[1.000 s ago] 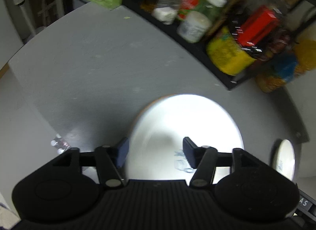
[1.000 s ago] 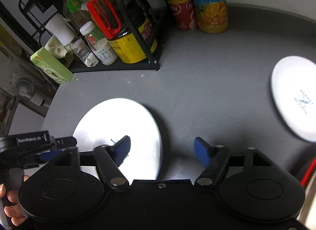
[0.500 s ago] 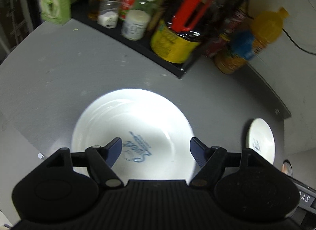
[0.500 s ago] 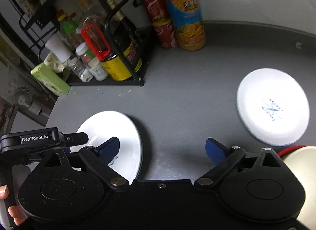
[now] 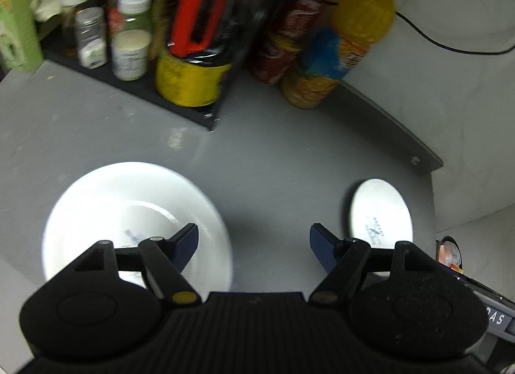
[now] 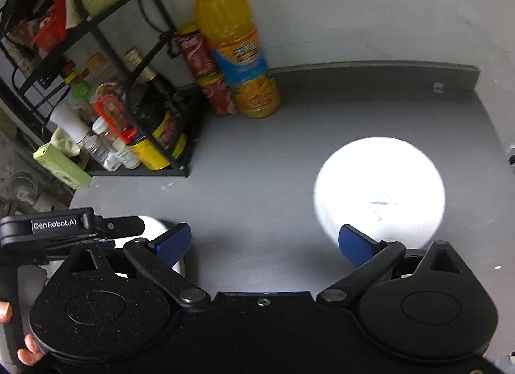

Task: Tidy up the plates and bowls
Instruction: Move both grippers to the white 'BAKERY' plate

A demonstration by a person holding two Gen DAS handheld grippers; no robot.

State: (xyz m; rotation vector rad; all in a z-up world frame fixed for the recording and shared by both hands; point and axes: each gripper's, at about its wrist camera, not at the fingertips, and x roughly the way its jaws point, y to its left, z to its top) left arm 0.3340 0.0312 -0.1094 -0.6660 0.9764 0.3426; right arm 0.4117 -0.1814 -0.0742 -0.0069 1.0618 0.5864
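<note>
On grey table (image 6: 257, 187), two white plates (image 5: 135, 200) (image 5: 381, 213), both jaws spread.

Pretty dim overall — both white plates (image 5: 135, 200) (image 6: 379, 194) blow out into glare, the shelf bottles (image 5: 193, 36) smear with motion blur, and the fisheye bends the gray countertop (image 6: 257, 197) edges.
</note>
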